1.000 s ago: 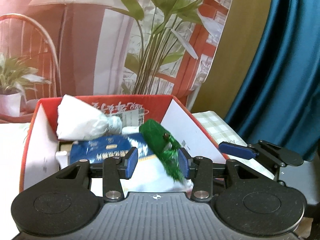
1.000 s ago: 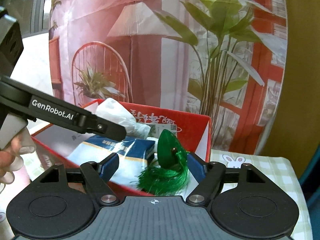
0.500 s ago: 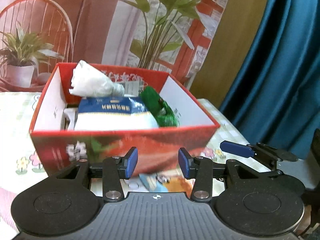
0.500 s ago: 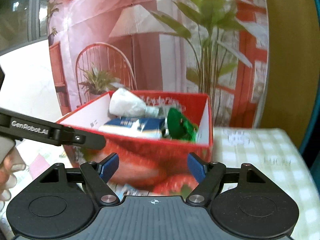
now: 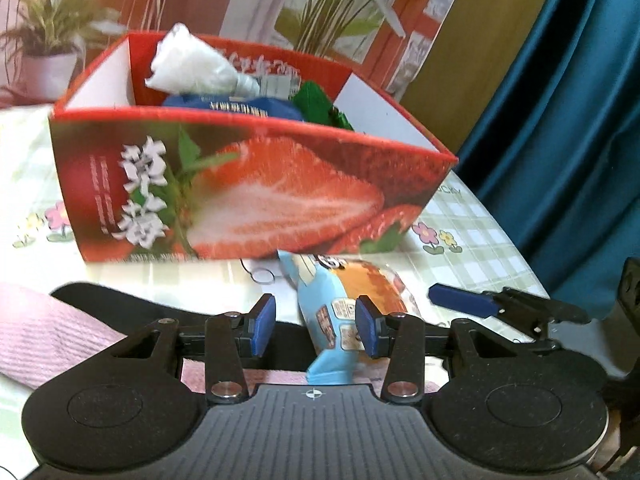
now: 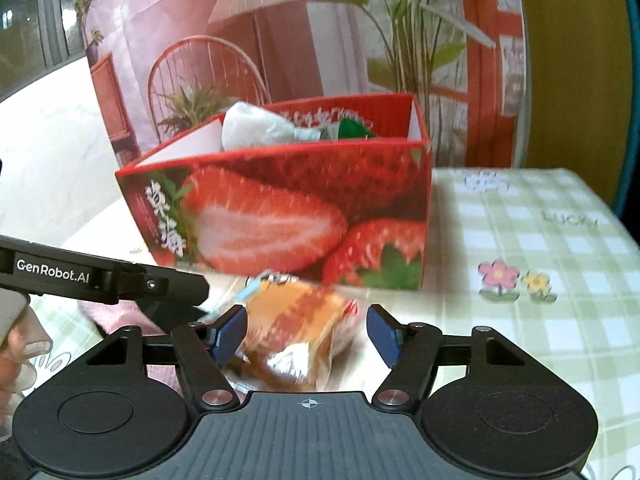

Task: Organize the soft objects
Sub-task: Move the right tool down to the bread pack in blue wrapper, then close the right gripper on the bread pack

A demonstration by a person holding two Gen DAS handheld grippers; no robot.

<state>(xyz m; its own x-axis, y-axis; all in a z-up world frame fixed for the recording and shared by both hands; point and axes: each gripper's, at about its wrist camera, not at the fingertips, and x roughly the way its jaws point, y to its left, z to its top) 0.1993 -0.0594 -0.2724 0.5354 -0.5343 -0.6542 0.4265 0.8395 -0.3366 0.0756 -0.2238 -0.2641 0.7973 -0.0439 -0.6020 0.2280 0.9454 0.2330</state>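
Lying on the bench just in front of the strawberry-printed box (image 5: 248, 184), the snack packet (image 6: 296, 332) shows a pale blue end and an orange, crinkly clear middle. Left gripper (image 5: 316, 330) jaws stand spread around its blue end; right gripper (image 6: 306, 334) jaws, just closing, stand apart around the orange part.

I count one strawberry box (image 5: 248, 184) on the desk (image 6: 532, 232), with three soft things inside: one white bag (image 5: 192, 66), one blue pack (image 5: 240, 106), one green toy (image 5: 316, 106). In front lie one snack packet (image 5: 336, 300) and one pink cloth (image 5: 52, 332).
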